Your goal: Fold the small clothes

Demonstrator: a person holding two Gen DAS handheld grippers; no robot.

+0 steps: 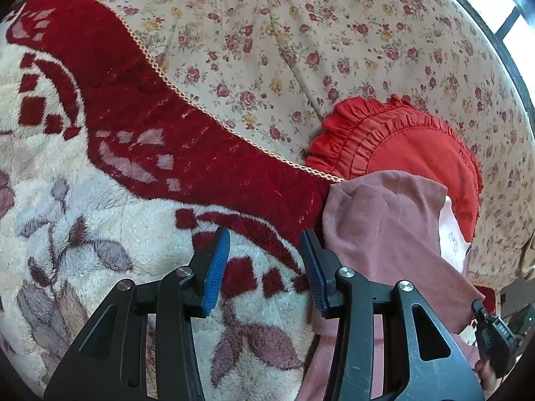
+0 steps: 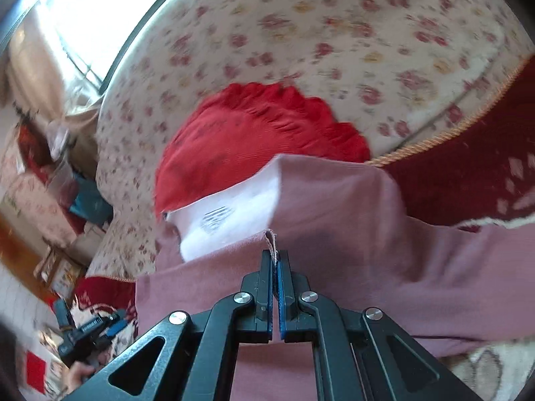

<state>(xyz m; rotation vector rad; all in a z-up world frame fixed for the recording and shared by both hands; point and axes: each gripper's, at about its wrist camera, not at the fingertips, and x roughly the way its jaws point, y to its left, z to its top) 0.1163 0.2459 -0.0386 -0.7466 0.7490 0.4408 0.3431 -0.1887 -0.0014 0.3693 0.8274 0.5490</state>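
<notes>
We judge we are mid-fold: our right gripper is pinched tight on an edge of the dusty-pink knit garment with a white inner label, lifted partly above the fleecy cream-and-crimson flowered blanket, while our left gripper hangs wide apart and empty just beside it. Next we should carry that edge across and lay it flat; a folded red ruffled garment lies beyond on the rose-print bedsheet, by a bright window
</notes>
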